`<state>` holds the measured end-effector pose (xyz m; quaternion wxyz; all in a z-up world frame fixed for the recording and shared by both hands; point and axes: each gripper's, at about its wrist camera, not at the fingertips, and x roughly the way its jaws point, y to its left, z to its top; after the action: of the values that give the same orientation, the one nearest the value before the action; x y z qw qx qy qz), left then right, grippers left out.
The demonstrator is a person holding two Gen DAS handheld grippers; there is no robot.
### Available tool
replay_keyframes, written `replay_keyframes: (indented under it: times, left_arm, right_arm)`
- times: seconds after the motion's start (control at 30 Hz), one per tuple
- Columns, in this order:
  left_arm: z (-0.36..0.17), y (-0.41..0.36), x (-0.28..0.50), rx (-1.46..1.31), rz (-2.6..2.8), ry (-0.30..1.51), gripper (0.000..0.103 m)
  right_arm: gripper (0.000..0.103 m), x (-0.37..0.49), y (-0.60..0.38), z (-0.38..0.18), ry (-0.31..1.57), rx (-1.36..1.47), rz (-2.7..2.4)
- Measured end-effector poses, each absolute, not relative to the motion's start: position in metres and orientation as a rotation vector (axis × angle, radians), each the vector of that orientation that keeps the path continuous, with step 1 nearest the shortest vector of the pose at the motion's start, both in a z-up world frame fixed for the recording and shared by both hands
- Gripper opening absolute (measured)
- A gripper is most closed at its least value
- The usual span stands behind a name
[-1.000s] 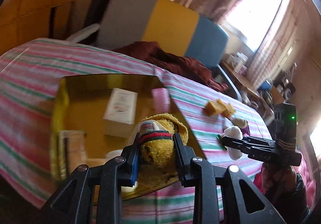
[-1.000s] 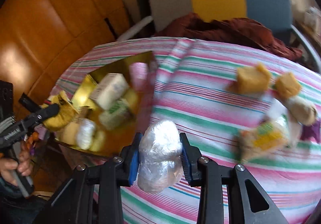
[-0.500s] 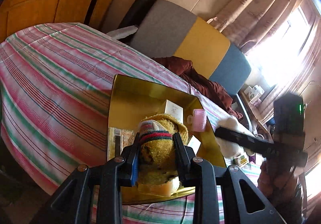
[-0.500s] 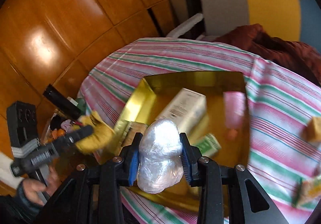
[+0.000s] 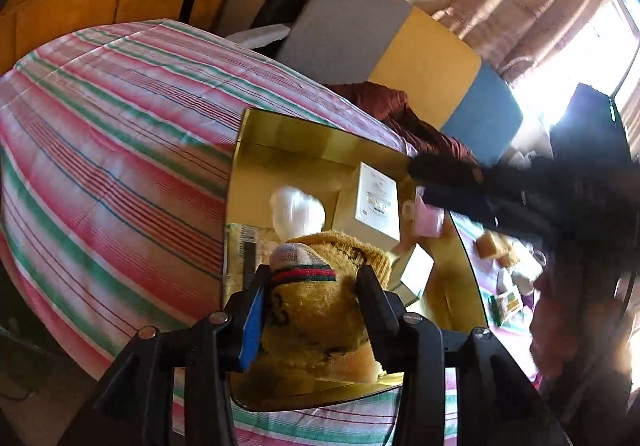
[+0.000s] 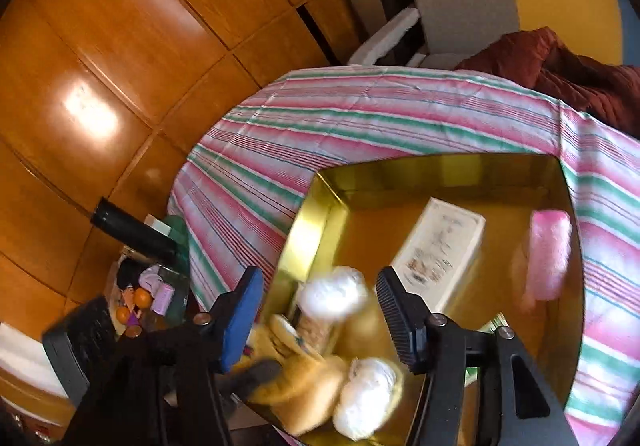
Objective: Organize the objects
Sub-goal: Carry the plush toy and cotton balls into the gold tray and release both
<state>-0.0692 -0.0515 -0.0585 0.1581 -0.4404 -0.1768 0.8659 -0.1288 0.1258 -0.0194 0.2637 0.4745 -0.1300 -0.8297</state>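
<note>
Over the gold box (image 5: 280, 134) on the striped table (image 5: 112, 150), both grippers have just been opening to drop things inside. The left gripper (image 5: 312, 286) has spread a little, with the yellow sock (image 5: 320, 310) sitting loose between its fingers. The right gripper (image 6: 320, 310) is wider and holds nothing; its white wrapped ball (image 6: 332, 294) is falling inside the box. The box's back half has room, but the near edge is crowded.

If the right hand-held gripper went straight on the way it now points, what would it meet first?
Probably the white wrapped bundle lying in the gold tray, between the right hand-held gripper's open fingers; depth is unclear.
</note>
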Motion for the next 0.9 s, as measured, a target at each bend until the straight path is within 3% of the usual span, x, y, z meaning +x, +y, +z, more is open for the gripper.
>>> replay_keyframes:
  times: [0.1,0.23,0.43,0.57,0.9]
  left_arm:
    - [-0.056,-0.058,-0.064,-1.231,2.476,-0.551,0.043]
    - [-0.062,-0.043,-0.062,-1.258,2.485,-0.456,0.041]
    - [-0.059,-0.019,-0.085,-1.222,2.491,-0.411,0.04]
    - [-0.057,-0.022,-0.108,-1.262,2.516,-0.486,0.04]
    - [-0.041,-0.053,-0.094,-1.232,2.606,-0.52,0.045]
  right_arm:
    - [0.067,-0.118,0.132,-0.021,-0.341,1.285,-2.277]
    - [0.073,-0.105,0.136,-0.022,-0.326,1.275,-2.317]
    - [0.073,-0.087,0.153,-0.024,-0.341,1.279,-2.388]
    - [0.073,-0.076,0.17,-0.019,-0.347,1.27,-2.442]
    - [0.079,-0.059,0.171,-0.019,-0.306,1.241,-2.467]
